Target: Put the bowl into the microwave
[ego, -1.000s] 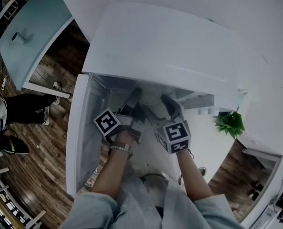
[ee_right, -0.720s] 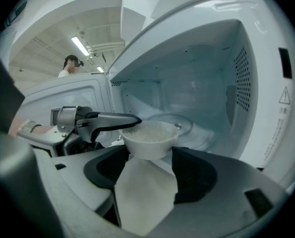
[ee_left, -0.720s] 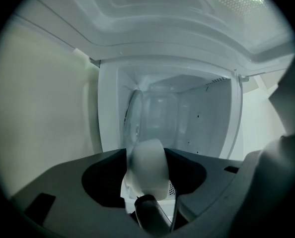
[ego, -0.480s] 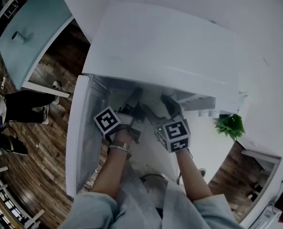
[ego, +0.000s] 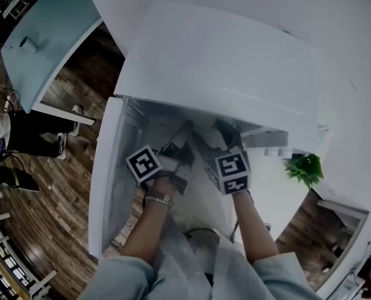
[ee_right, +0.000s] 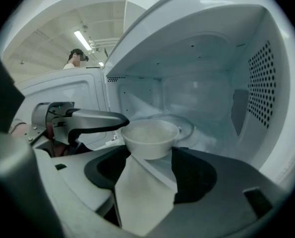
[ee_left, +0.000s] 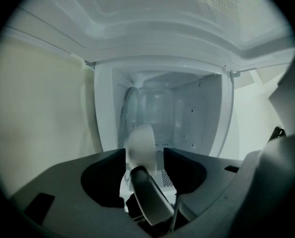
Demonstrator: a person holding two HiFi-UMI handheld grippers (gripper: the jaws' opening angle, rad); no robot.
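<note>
The white microwave (ego: 223,61) stands with its door (ego: 104,186) swung out to the left. A white bowl (ee_right: 150,138) hangs upright at the cavity mouth, just in front of the glass turntable (ee_right: 187,125). My left gripper (ee_left: 137,175) is shut on the bowl (ee_left: 140,145) at its rim. In the right gripper view that gripper's grey finger (ee_right: 95,119) comes in from the left onto the rim. My right gripper (ee_right: 137,157) is shut, its pale tip right under the bowl's near side. Whether it pinches the bowl is hidden. Both grippers (ego: 185,135) (ego: 226,133) reach into the opening.
The cavity's right wall (ee_right: 261,83) is perforated and close to the bowl. A green plant (ego: 304,166) stands right of the microwave. A teal table (ego: 48,42) and a person's legs (ego: 23,139) are far off on the wooden floor at left.
Both grippers have pushed a little further in towards the cavity with the bowl. The head view has shifted slightly, and less of the bowl shows between the grippers.
</note>
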